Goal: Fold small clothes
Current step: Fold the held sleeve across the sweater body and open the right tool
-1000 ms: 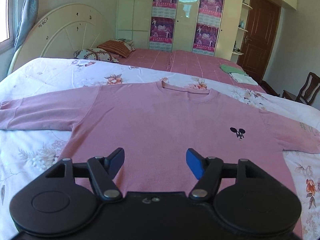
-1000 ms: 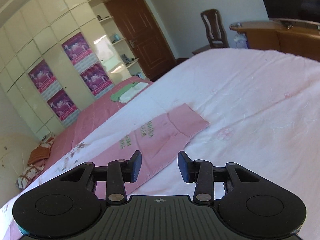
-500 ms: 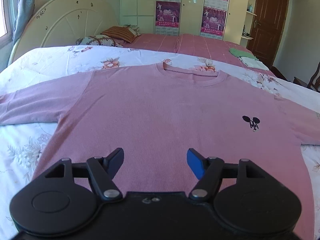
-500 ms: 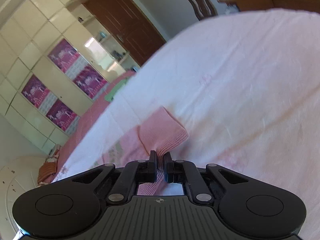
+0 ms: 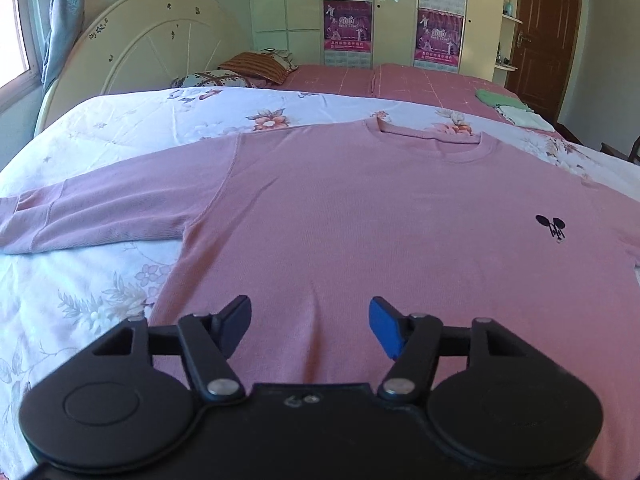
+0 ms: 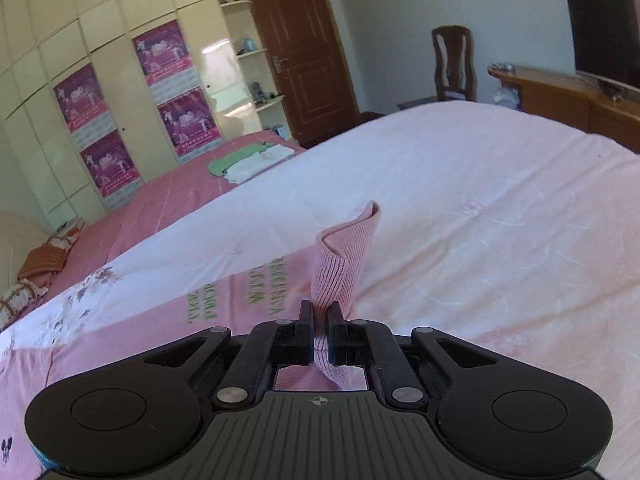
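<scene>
The pink sweater (image 5: 360,216) lies flat on the bed (image 5: 120,128), its sleeves running crosswise, with the right claw (image 6: 320,336) clenched on the right cuff (image 6: 344,256) while the left claw (image 5: 310,326), closing over the hem, grips nothing.

The left wrist view sits just behind the left gripper (image 5: 310,330), low and close above the pink sweater (image 5: 380,232), facing across the bed (image 5: 80,280) toward the headboard (image 5: 152,40) and wardrobe (image 5: 400,12). The right wrist view sits behind the right gripper (image 6: 320,334), tilted, facing along the bed's far edge toward the door (image 6: 304,48). Both views share the wardrobe, sweater and folded clothes (image 6: 250,162).
</scene>
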The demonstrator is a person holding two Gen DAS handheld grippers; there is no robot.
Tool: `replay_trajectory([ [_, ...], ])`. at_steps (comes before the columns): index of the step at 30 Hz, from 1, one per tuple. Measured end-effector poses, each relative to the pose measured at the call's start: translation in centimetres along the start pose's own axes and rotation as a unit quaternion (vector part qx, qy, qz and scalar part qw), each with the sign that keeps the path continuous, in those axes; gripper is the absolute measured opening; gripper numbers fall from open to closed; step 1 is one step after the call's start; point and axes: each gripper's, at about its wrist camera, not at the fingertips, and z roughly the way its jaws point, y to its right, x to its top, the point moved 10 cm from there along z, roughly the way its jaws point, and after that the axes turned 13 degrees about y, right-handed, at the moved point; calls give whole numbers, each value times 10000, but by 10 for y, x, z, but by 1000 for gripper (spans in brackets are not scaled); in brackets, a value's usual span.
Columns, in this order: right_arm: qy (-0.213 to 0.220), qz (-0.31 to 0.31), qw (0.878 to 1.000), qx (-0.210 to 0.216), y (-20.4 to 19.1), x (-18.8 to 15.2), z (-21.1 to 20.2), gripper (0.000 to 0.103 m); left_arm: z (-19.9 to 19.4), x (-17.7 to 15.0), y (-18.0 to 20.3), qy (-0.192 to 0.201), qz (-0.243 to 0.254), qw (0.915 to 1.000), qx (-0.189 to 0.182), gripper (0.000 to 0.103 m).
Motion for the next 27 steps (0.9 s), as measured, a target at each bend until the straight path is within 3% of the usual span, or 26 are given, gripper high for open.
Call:
replay_trajectory([
  [4, -4, -413, 9983, 400, -59, -21, -32, 5, 6, 1, -27, 9, -213, 9997, -153, 36],
  [6, 2, -645, 9955, 698, -97, -33, -51, 5, 9, 4, -40, 47, -294, 9993, -241, 32],
  [12, -130, -1101, 9809, 1598, -244, -85, -81, 5, 17, 14, -84, 118, -309, 9990, -305, 32],
  [17, -460, -1285, 9722, 1901, -332, -137, -85, 5, 22, 22, -118, 178, -385, 9986, -317, 32],
  [27, -797, -1917, 9497, 2344, -449, -187, -75, 5, 34, 13, -153, 75, -472, 9979, -443, 32],
])
